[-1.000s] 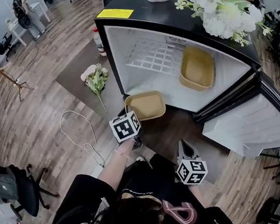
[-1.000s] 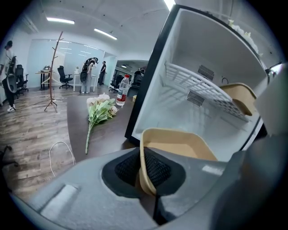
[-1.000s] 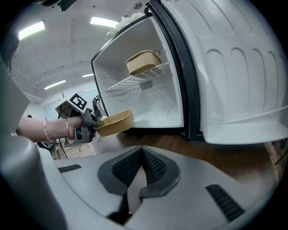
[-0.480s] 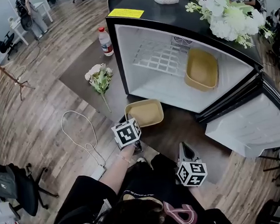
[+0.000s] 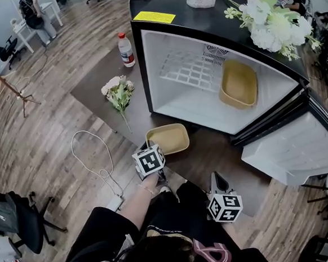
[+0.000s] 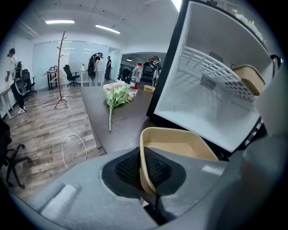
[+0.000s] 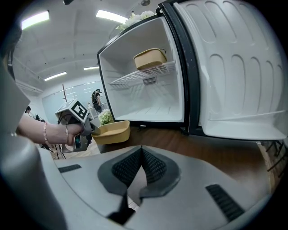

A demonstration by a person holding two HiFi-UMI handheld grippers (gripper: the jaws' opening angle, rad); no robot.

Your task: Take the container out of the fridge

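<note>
A tan shallow container (image 5: pixel 168 139) hangs just outside the open fridge (image 5: pixel 192 109), low over the dark mat. My left gripper (image 5: pixel 151 149) is shut on its near left rim. In the left gripper view the rim (image 6: pixel 143 158) runs between the closed pads and the container (image 6: pixel 180 144) stretches away from me. A second tan container (image 5: pixel 238 84) stays on the wire shelf inside the fridge. My right gripper (image 5: pixel 214 178) is shut and empty, held low in front of the fridge door; the right gripper view shows its jaws (image 7: pixel 141 158) closed on nothing.
The fridge door (image 5: pixel 296 145) stands open at the right. A flower bunch (image 5: pixel 117 91) and a bottle (image 5: pixel 126 49) are on the mat to the left. A white cable (image 5: pixel 92 157) loops on the wood floor. White flowers (image 5: pixel 277 24) sit on top of the fridge.
My left gripper has drawn the tan container away from the fridge opening, towards the person. The right gripper has barely moved.
</note>
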